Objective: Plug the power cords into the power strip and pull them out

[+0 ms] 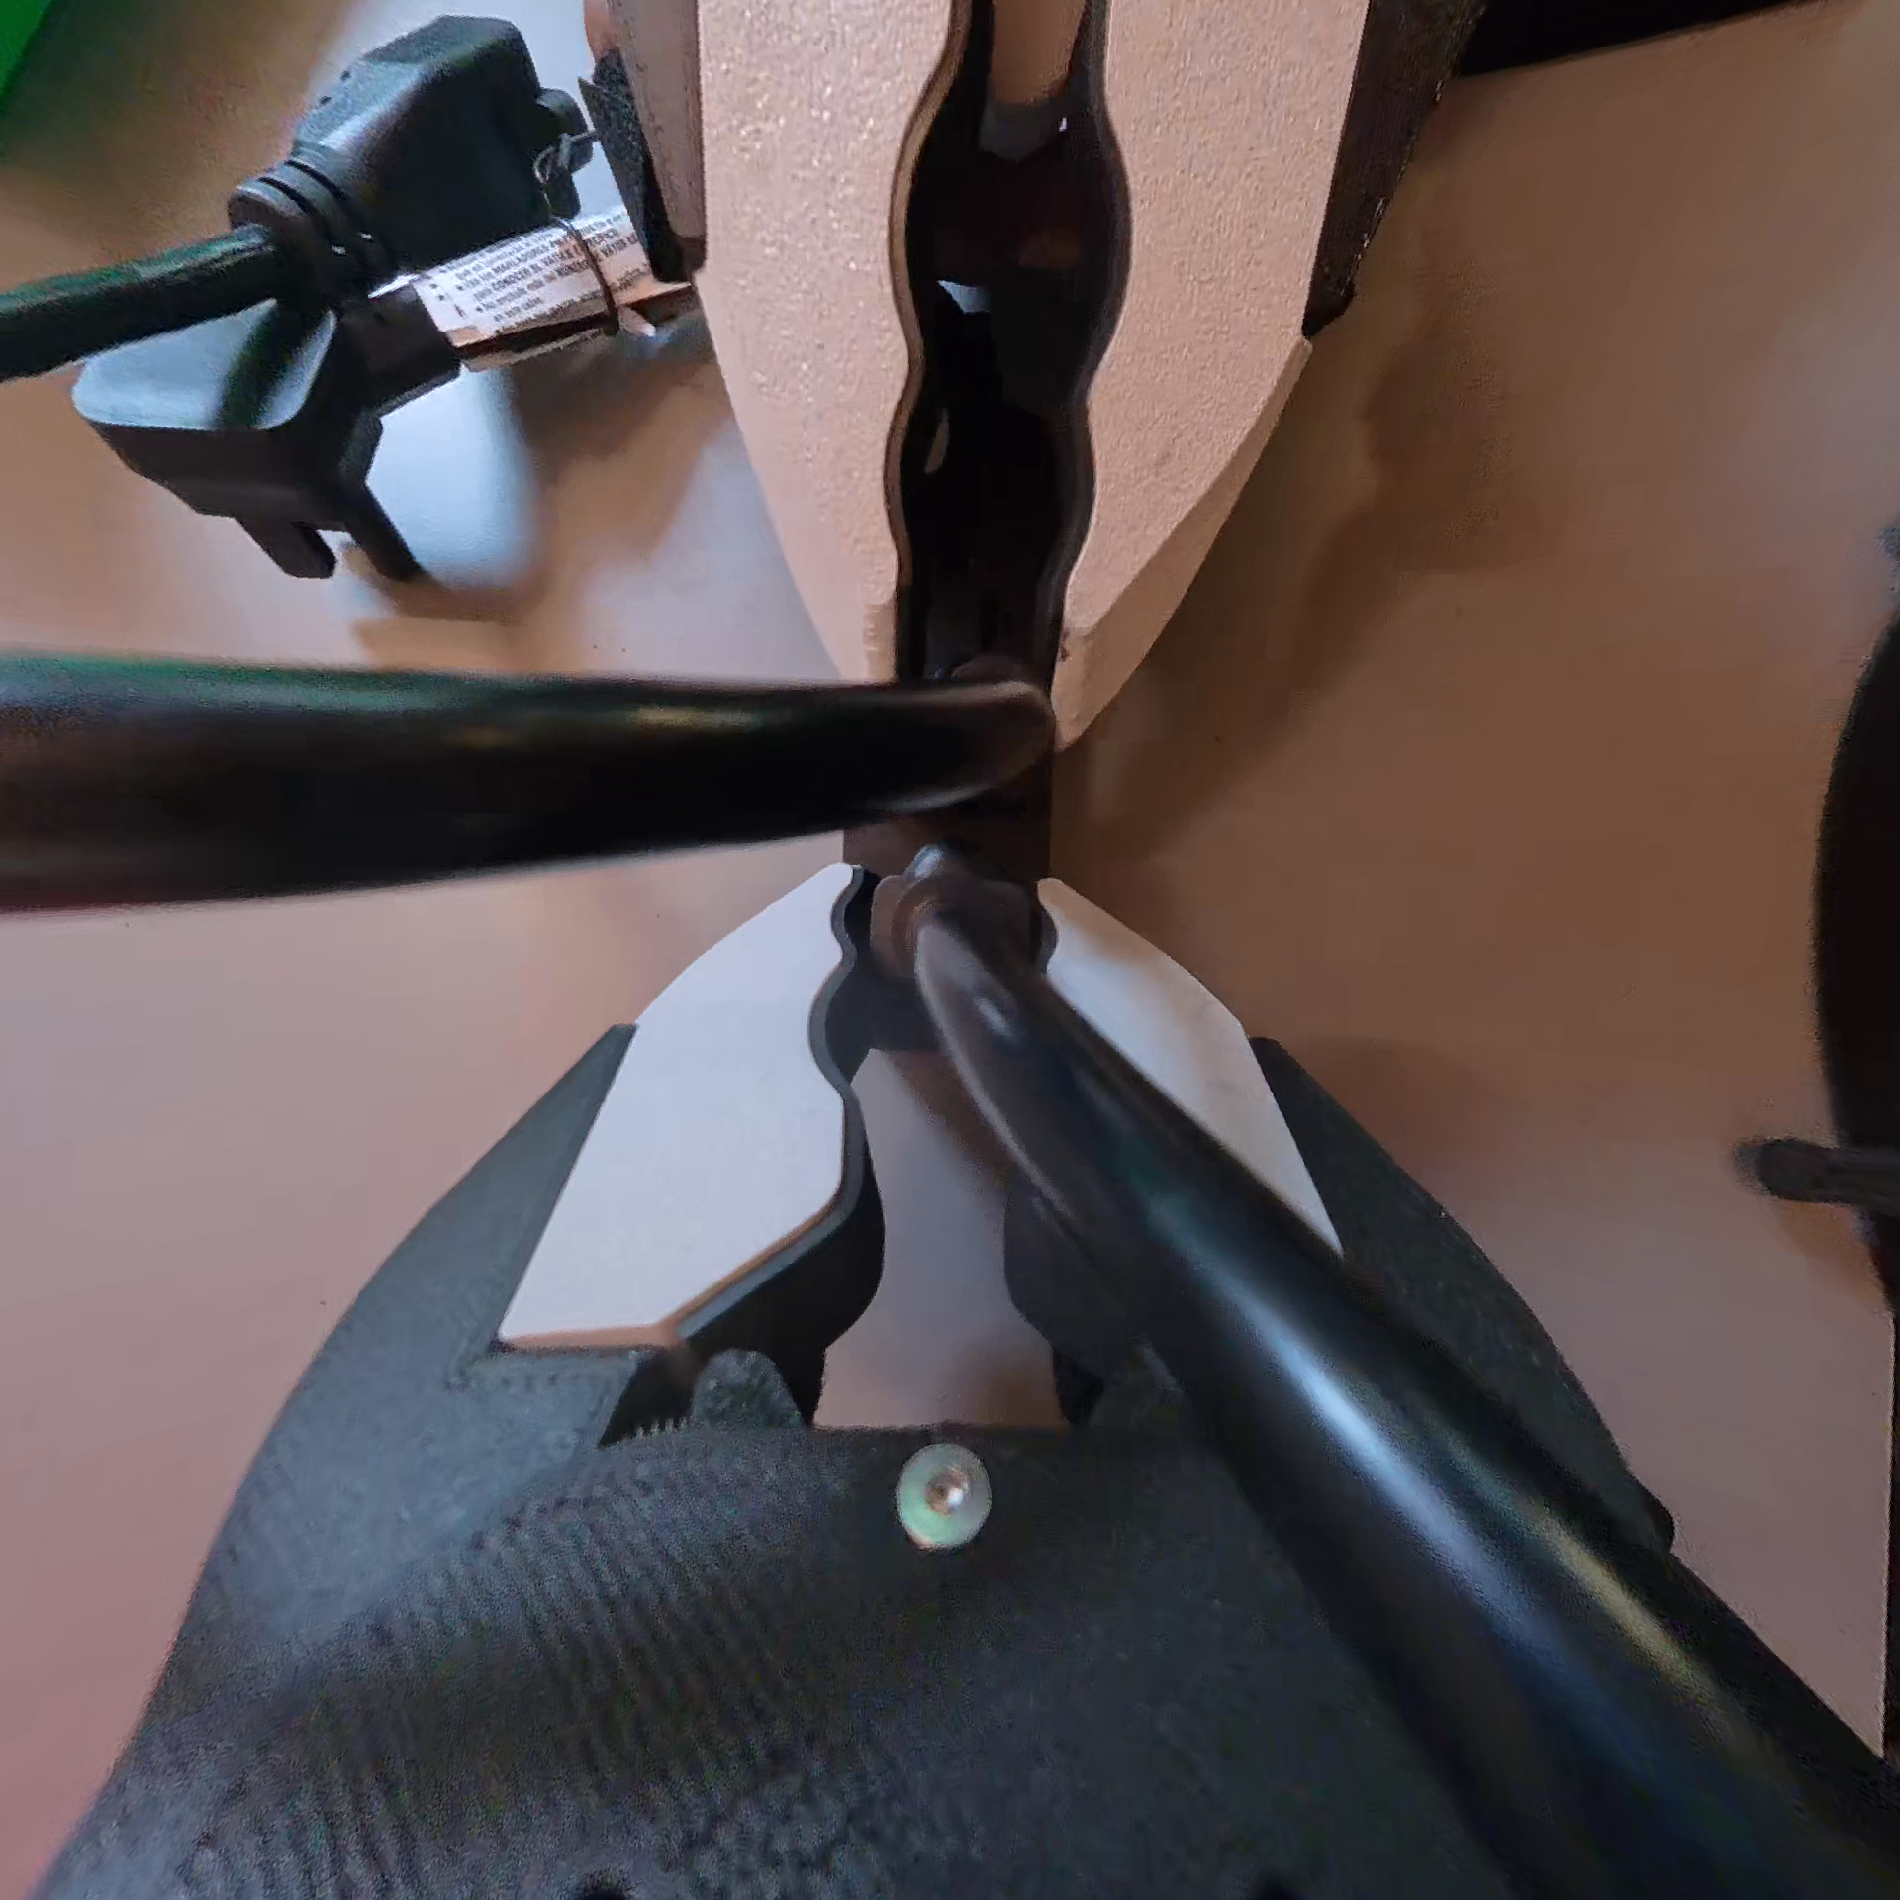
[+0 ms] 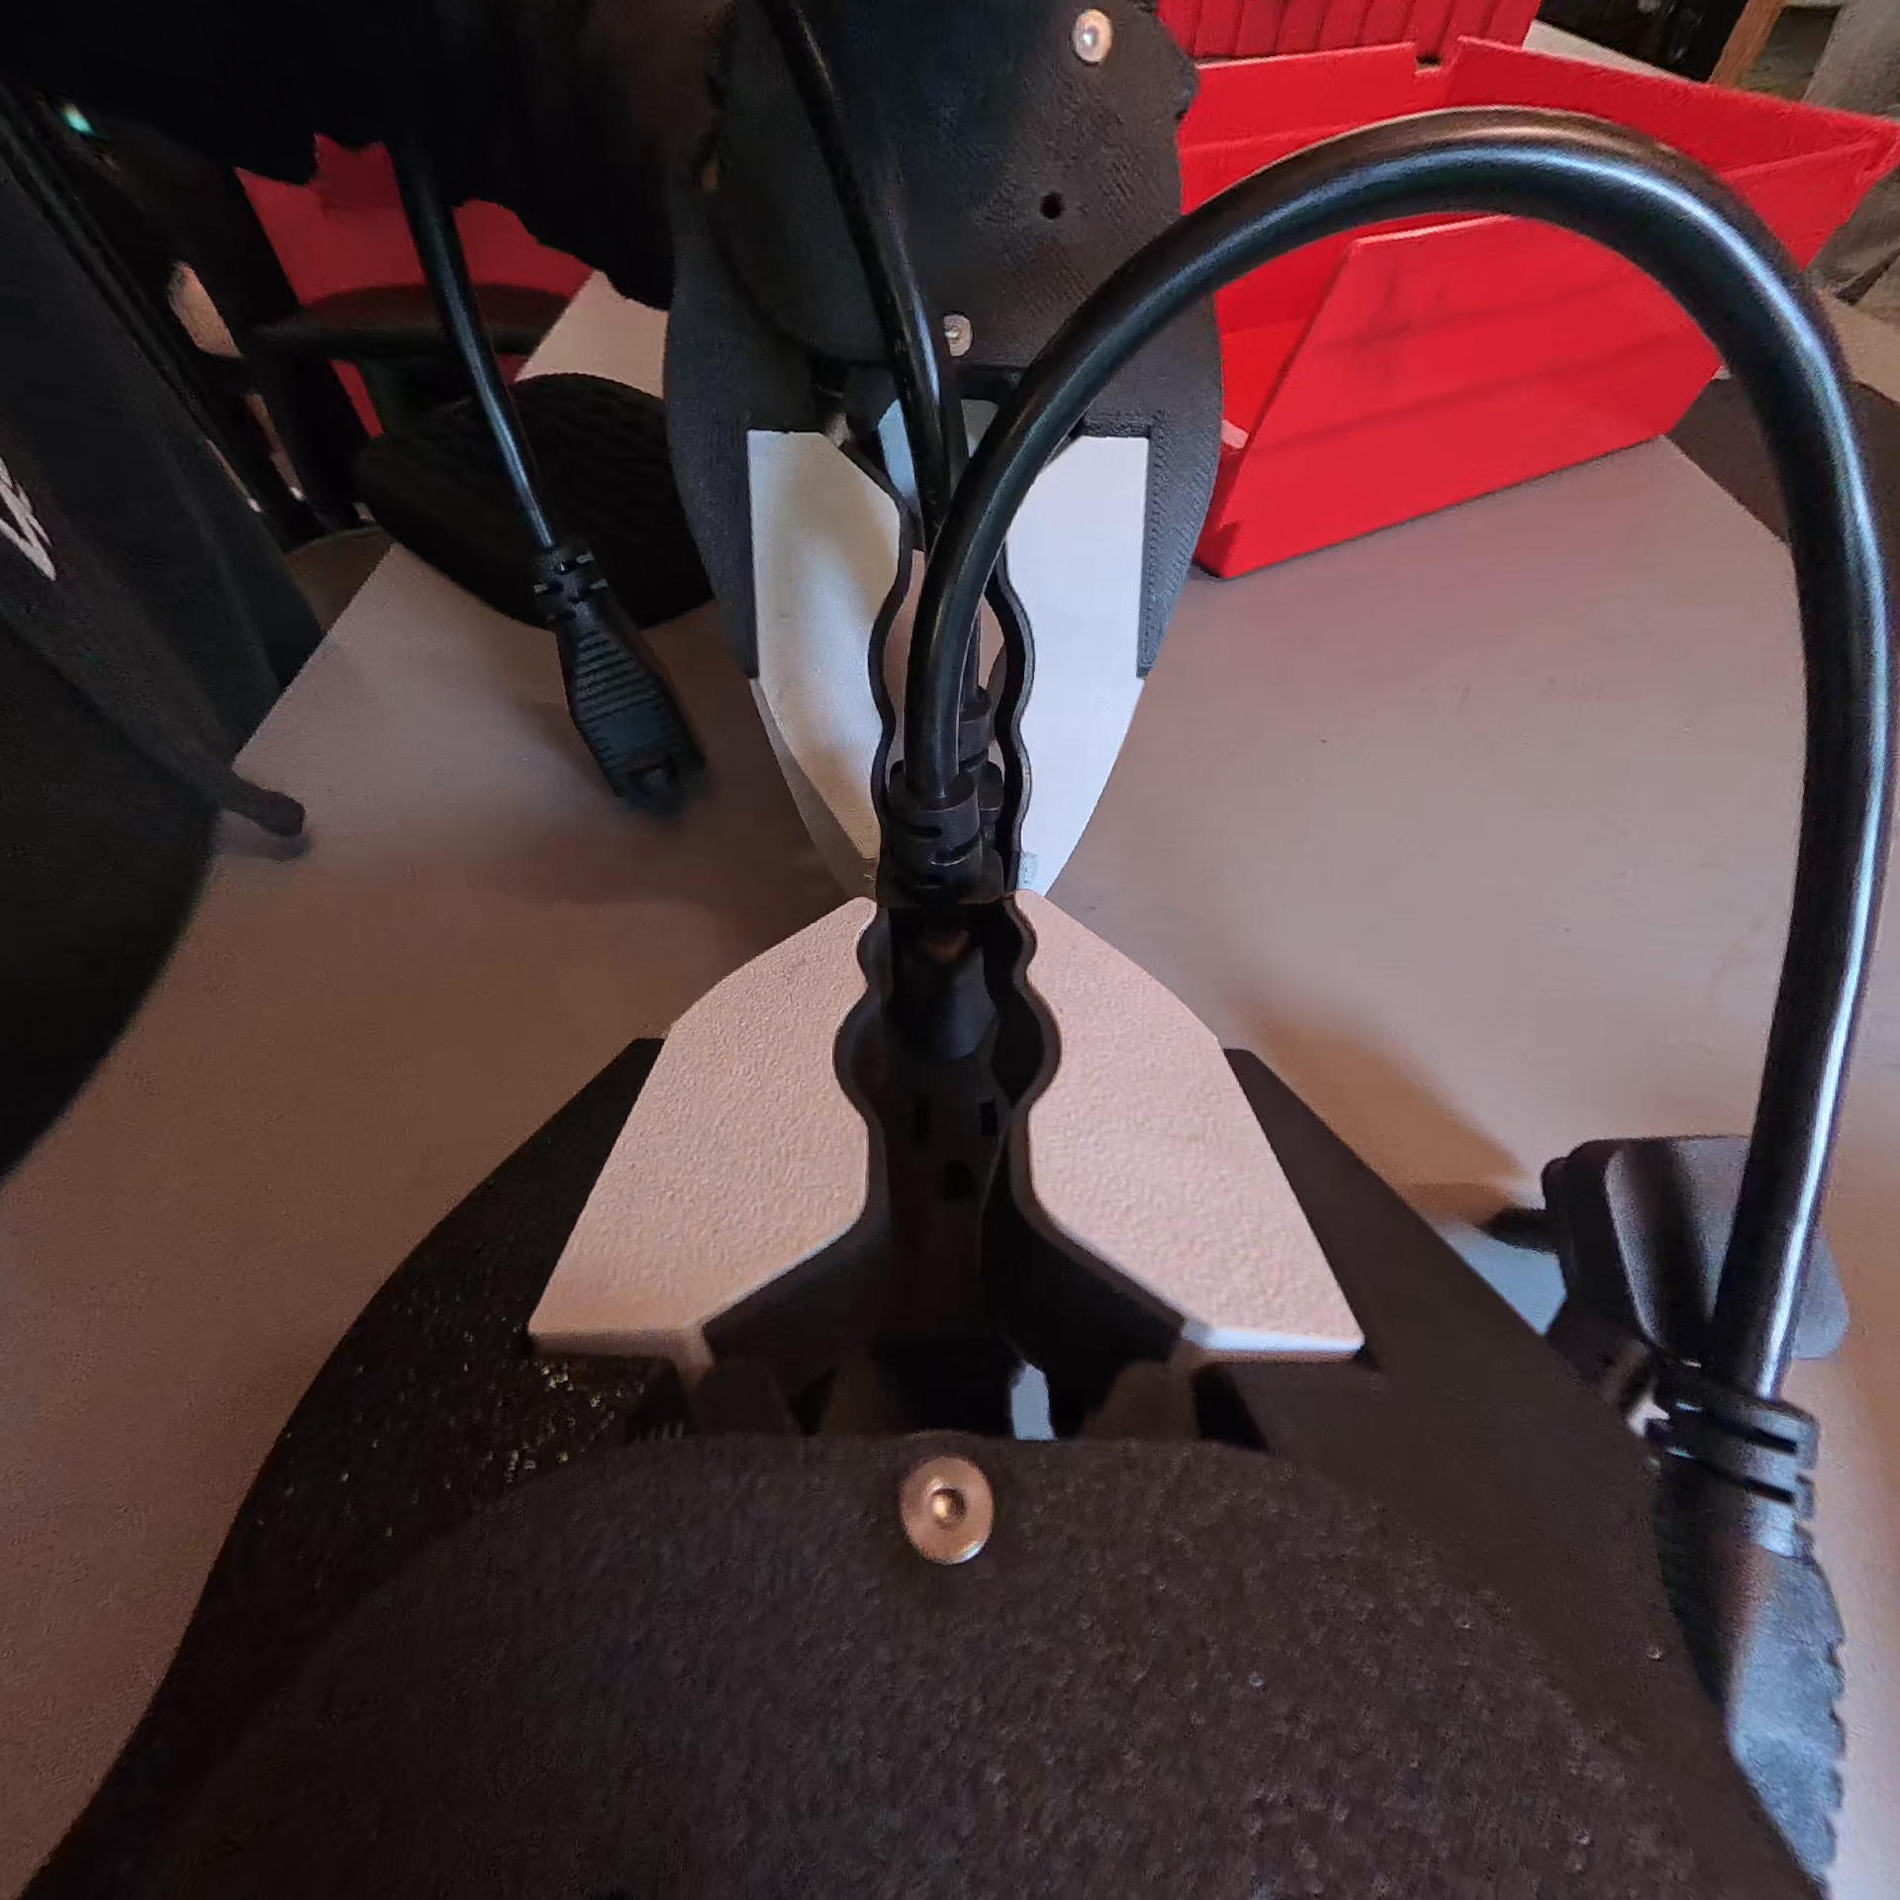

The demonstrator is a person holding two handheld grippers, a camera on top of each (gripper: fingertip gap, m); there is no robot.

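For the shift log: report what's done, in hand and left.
Done: nothing shows as plugged. In hand: left claw shut on a cord end, right claw shut on a black connector, tip to tip; the joint is hidden. Left: a loose plug lies unplugged on the table.

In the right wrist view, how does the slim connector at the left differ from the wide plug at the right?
The slim connector hangs tip-down from its cord; the wide plug lies on the table. The connector is narrow and ribbed; the plug is broad. Both are black.
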